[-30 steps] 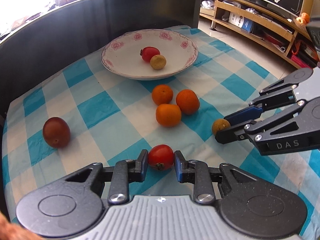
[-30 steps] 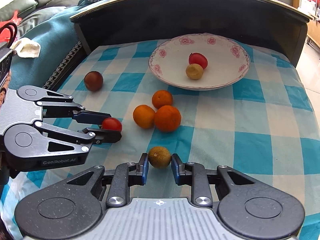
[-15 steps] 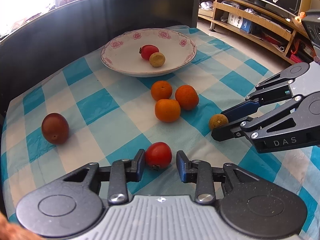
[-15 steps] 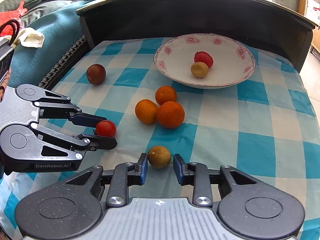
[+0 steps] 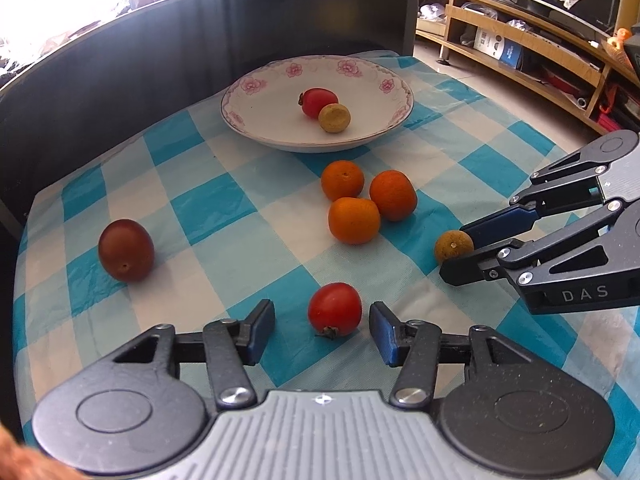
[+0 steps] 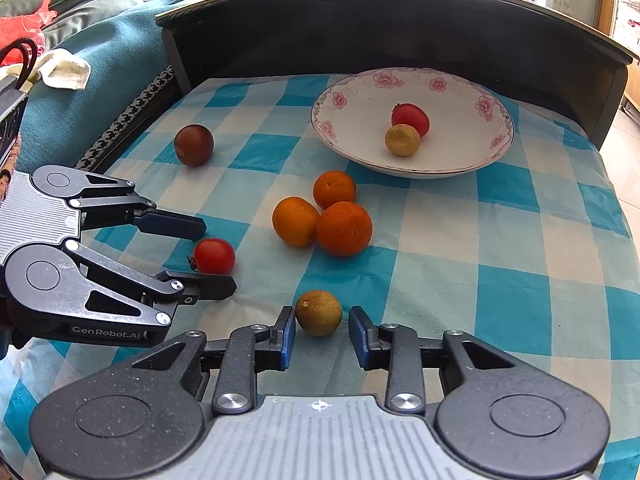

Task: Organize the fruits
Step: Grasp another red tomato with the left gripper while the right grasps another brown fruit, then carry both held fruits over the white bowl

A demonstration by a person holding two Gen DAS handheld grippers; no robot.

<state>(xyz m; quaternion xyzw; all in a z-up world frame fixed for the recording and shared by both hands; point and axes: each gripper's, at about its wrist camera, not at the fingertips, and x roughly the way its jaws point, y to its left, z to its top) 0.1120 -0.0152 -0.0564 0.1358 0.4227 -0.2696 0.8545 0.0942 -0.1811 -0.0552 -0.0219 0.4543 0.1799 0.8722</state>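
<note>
Left wrist view is showing a table draped in a thin, slightly wrinkled checked cloth (image 5: 224, 208) of blue and white squares, backed on the far side by a dark curved panel (image 5: 200, 40). A shallow, glossy ceramic plate (image 5: 256, 92) with pink flowers along its rim is sitting at the far end of the cloth, holding one smooth red fruit (image 5: 318, 101) and one matte tan fruit (image 5: 334, 118), the two touching. Three dimpled oranges (image 5: 354, 220) are clustering just near of the plate. A smooth oval maroon fruit (image 5: 126, 249) is lying alone, well apart to the left.

The left gripper (image 5: 322, 328) is opening its jaws; they are standing moderately wide with blue pads. A glossy red tomato (image 5: 334, 309) is lying on the cloth between them, with a clear gap at each pad, wider on the left.

Right wrist view is showing the right gripper (image 6: 322, 332) also opening, its jaws narrower. A rough, round brownish-yellow fruit (image 6: 319, 312) is resting on the cloth between the tips, its left side just at the left pad and a small gap showing on the right.
</note>
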